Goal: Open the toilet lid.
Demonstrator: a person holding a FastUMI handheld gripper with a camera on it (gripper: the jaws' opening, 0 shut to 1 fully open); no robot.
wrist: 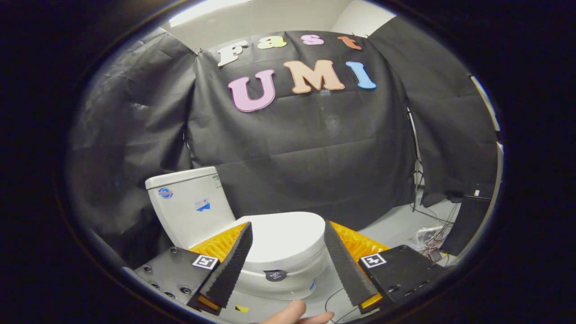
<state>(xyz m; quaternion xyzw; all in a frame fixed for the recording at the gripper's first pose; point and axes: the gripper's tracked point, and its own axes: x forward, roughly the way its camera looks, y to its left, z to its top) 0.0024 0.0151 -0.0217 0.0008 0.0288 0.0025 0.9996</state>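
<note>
The tool [288, 234] is spread wide, its two fingers [231, 265] parted and gripping nothing. Between them and just beyond sits the toilet lid [285, 236], white, shut flat on the toilet bowl [288, 279]. Behind the lid, past the left finger, rises the toilet tank [189, 204] against the black cloth wall [306, 157]. Below the fingers a person's hand [297, 315] shows its fingertips. On the floor [396, 227] beyond the right finger lie tangled cables [432, 236].
</note>
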